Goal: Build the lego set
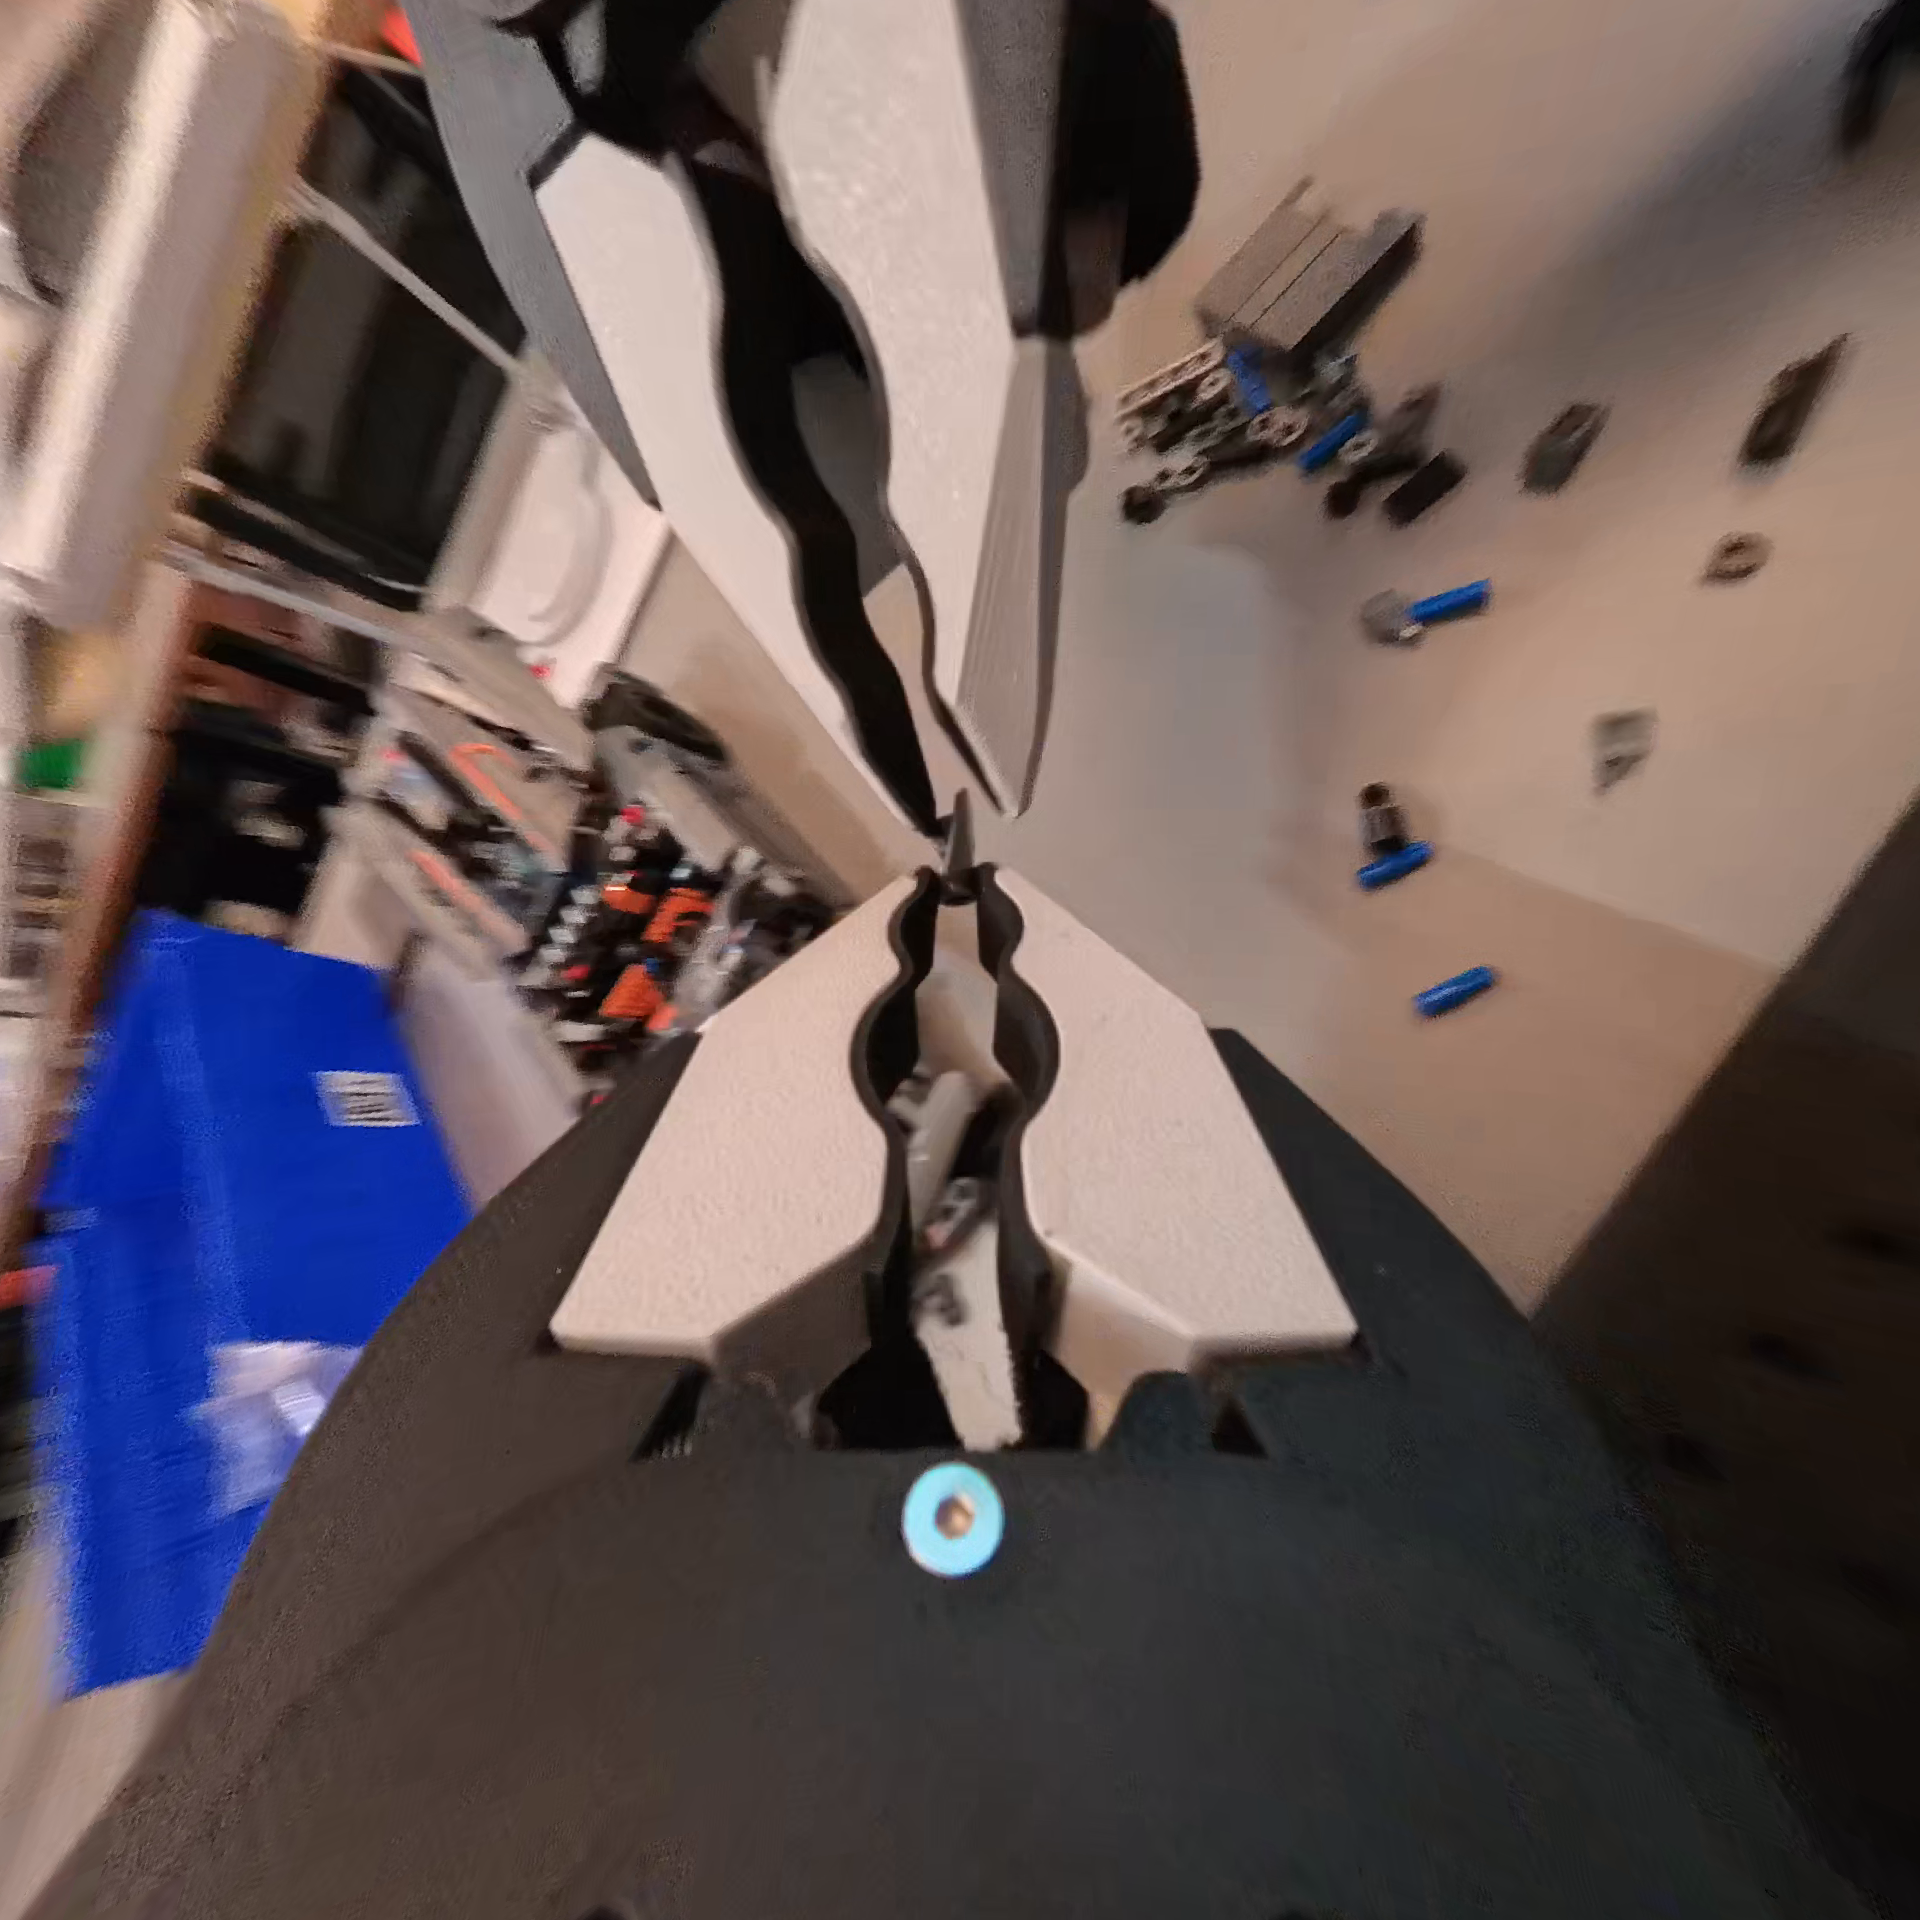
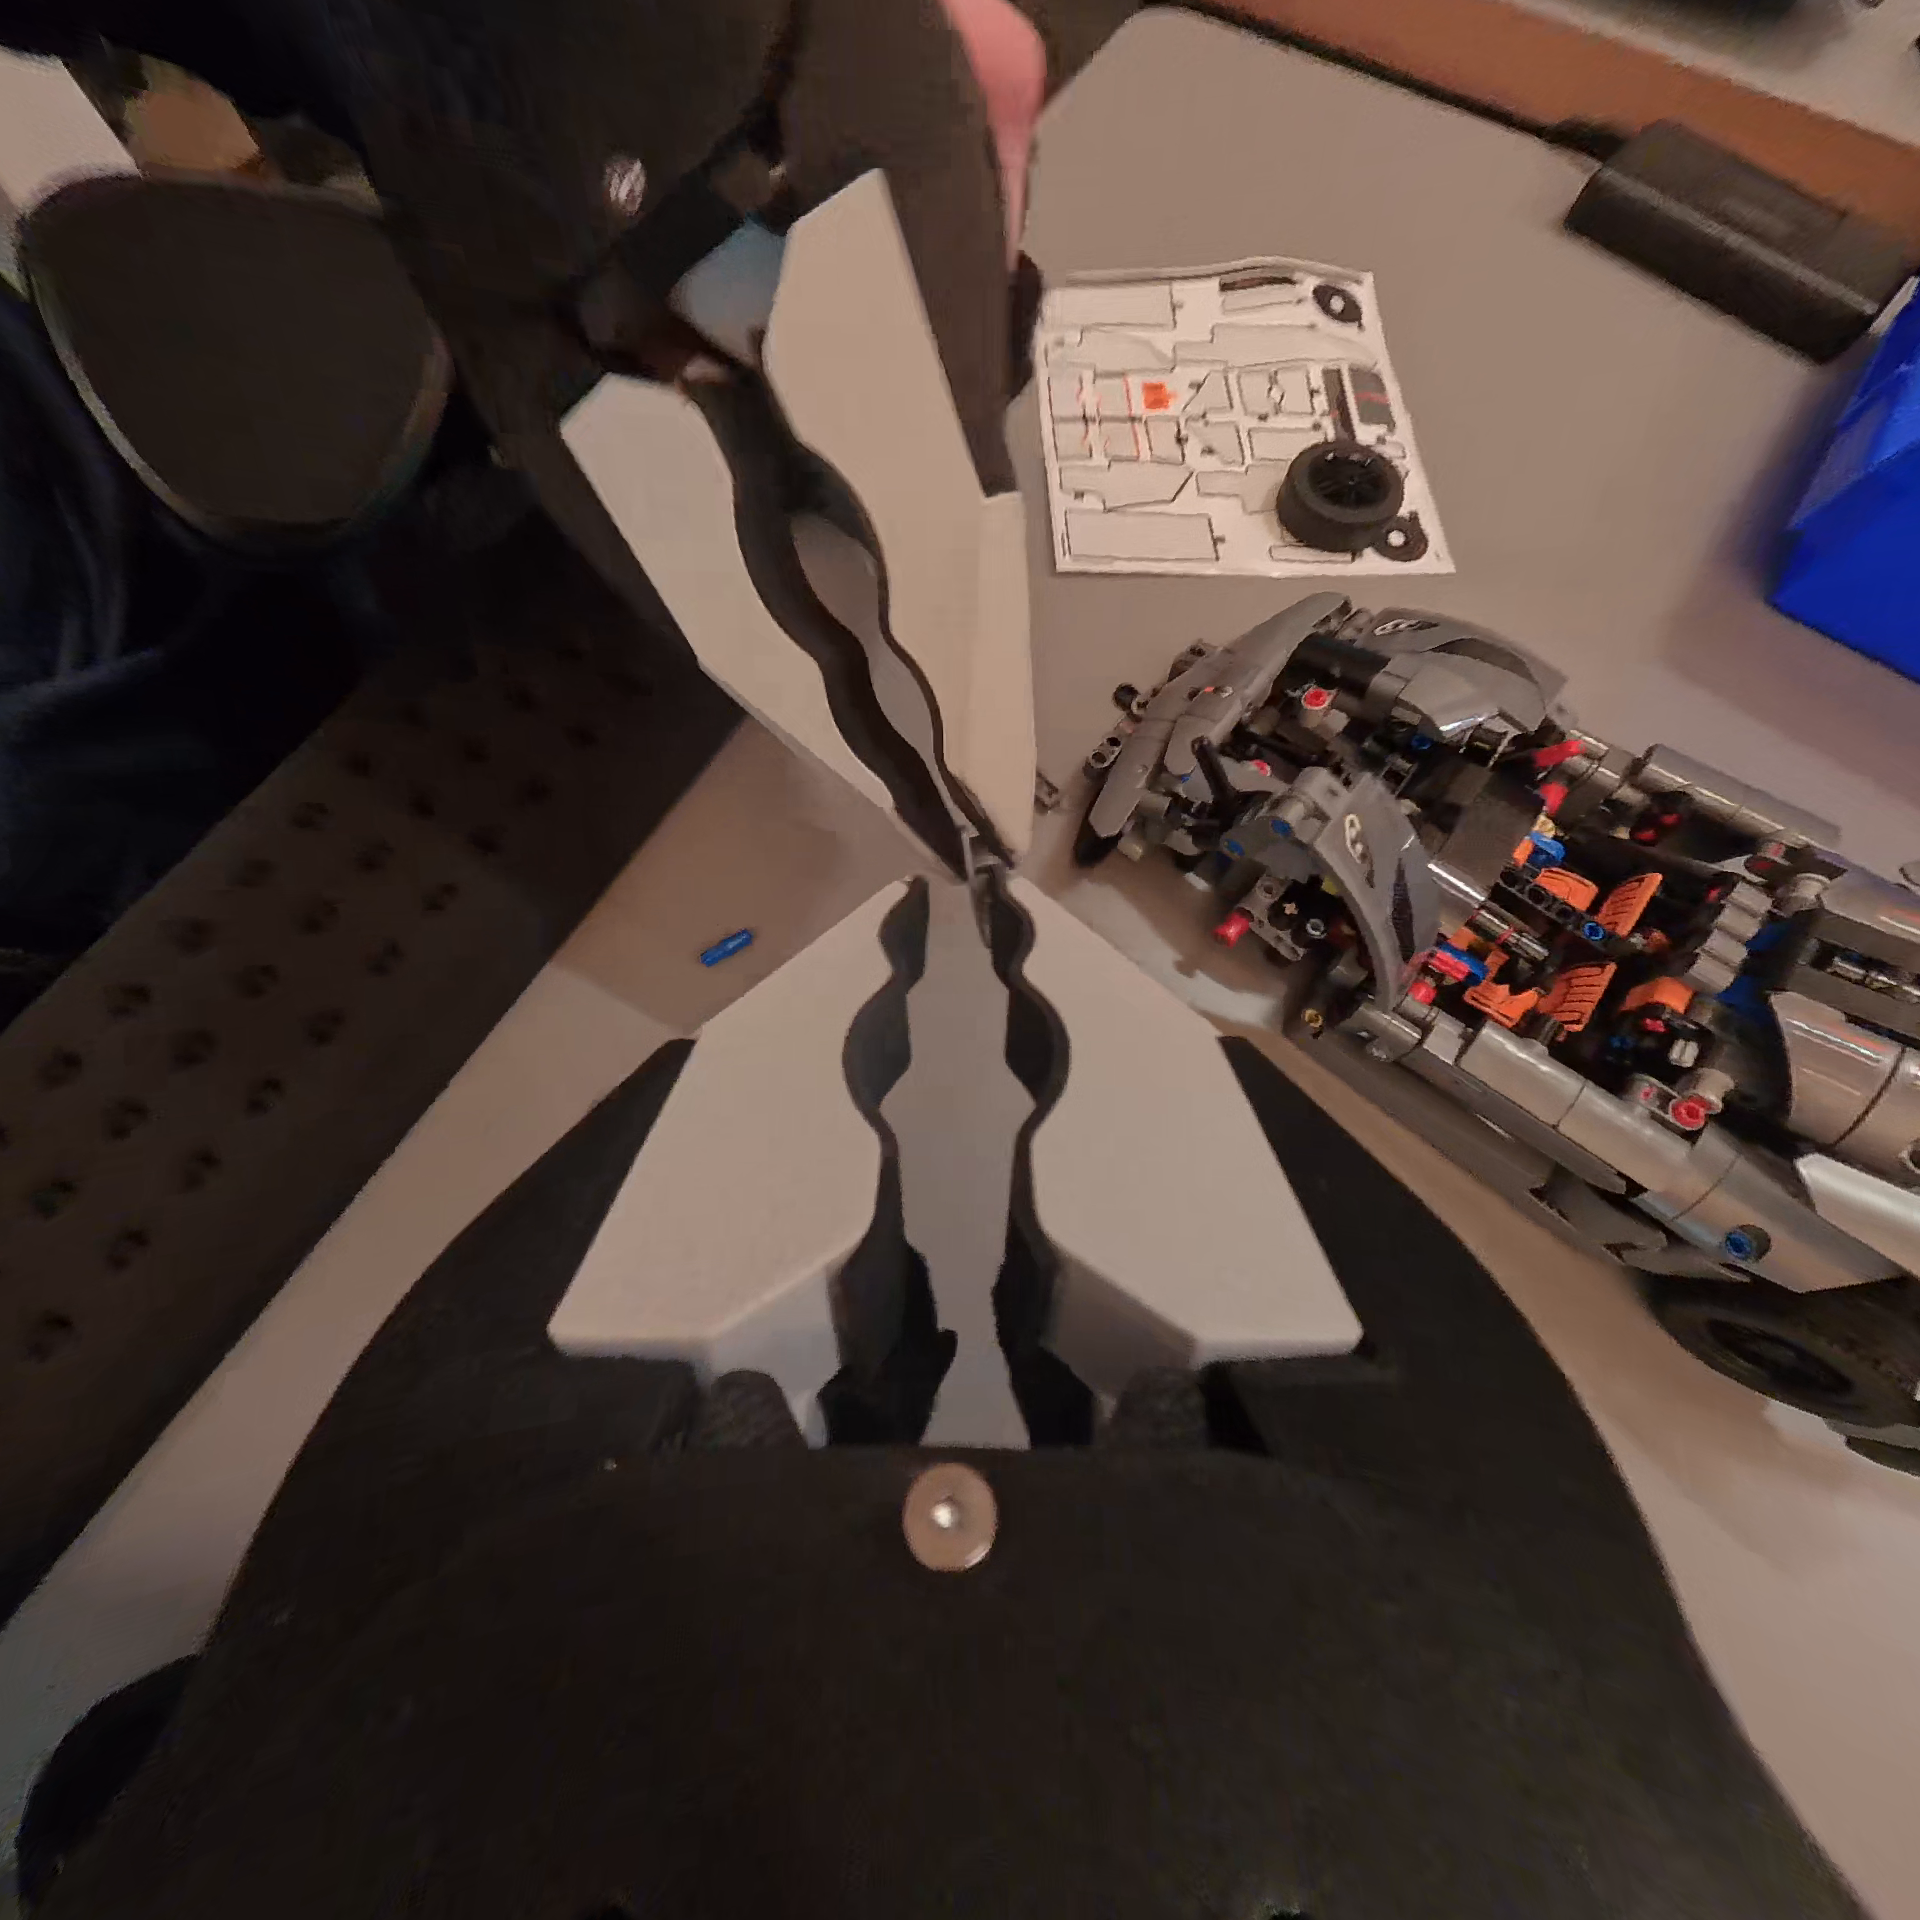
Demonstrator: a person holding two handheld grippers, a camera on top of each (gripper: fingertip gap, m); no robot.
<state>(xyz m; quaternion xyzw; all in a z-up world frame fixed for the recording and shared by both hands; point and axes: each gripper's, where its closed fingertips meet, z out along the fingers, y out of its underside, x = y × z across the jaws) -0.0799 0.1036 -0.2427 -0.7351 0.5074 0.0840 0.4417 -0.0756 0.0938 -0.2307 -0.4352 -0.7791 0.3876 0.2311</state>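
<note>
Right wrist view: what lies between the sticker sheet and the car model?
Bare grey table; nothing lies between the sticker sheet and the car. The wheel sits on the sheet.

Two tongs meet tip to tip, the left tongs (image 1: pixel 958 883) and the right tongs (image 2: pixel 961 896), with one small dark piece (image 2: pixel 977 854) between them. On the bench (image 2: pixel 1558 436) there is one partly built car (image 2: pixel 1507 935), one sticker sheet (image 2: pixel 1195 416) and one loose black wheel (image 2: pixel 1340 499). Around one small grey assembly (image 1: pixel 1288 343) I count about four loose blue pins (image 1: pixel 1455 989); other small grey parts are too blurred to count
</note>
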